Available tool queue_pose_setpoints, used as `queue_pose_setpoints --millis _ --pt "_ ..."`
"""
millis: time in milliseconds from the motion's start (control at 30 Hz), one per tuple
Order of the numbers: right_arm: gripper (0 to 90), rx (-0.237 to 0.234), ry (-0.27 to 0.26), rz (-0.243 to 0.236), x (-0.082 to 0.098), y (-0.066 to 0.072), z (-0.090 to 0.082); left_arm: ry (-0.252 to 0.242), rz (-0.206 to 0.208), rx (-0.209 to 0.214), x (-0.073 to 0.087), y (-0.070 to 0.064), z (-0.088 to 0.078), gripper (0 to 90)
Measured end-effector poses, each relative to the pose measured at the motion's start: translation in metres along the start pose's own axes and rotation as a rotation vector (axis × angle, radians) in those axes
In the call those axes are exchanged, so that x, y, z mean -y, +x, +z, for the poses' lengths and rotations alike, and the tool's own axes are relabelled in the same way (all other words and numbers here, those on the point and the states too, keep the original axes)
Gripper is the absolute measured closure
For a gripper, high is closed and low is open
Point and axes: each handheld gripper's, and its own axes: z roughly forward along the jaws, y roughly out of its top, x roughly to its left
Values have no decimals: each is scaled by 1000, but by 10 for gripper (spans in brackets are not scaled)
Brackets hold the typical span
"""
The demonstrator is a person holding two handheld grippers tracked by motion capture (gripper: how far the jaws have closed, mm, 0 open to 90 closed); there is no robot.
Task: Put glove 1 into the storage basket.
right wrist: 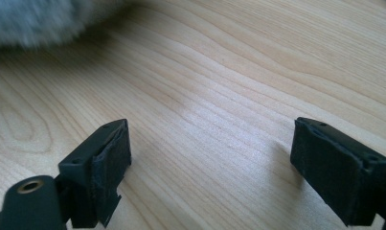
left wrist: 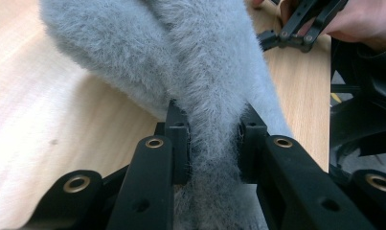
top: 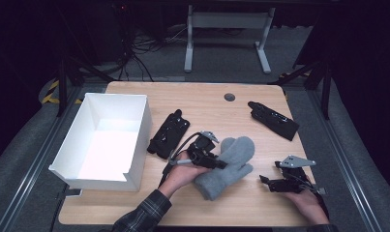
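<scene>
Grey fuzzy mittens (top: 226, 166): stacked pair at the near middle of the wooden table (top: 207, 104), pinched through the fleece by the left gripper (top: 217, 163). Right gripper (top: 264, 181): jaws spread wide over bare wood, just right of the mittens. White box (top: 134, 140): left side. Two black cases (top: 169, 134), (top: 273, 120): farther back.

In the left claw's view, the grey fuzzy mitten (left wrist: 181, 57) runs off the top edge, and its pinched part is hidden between the pads. In the right claw's view, just a blurred corner of it shows. The high view crops both forearms at the bottom.
</scene>
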Motion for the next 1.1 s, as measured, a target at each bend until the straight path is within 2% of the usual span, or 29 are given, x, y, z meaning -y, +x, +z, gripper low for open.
queue_pose_setpoints --millis 300,367,700,733,967,1067,1100 --pt "139 -1 -1 0 0 0 0 -42 -13 -41 -13 -5 -42 739" --pt "139 0 0 0 0 0 0 -48 -13 -45 -14 -5 -45 739" --pt "139 1 -1 0 0 0 0 -77 -11 -106 -25 -12 -91 739" --pt "139 -1 -2 0 0 0 0 -82 -13 -116 -26 -12 -100 739" --pt "139 -1 -2 0 0 0 0 -115 -24 -132 -27 -11 -126 739" --pt "139 -1 -2 0 0 0 0 -128 -25 -160 -27 -10 -144 739" --pt "139 -1 -2 0 0 0 0 -128 -25 -160 -27 -10 -144 739"
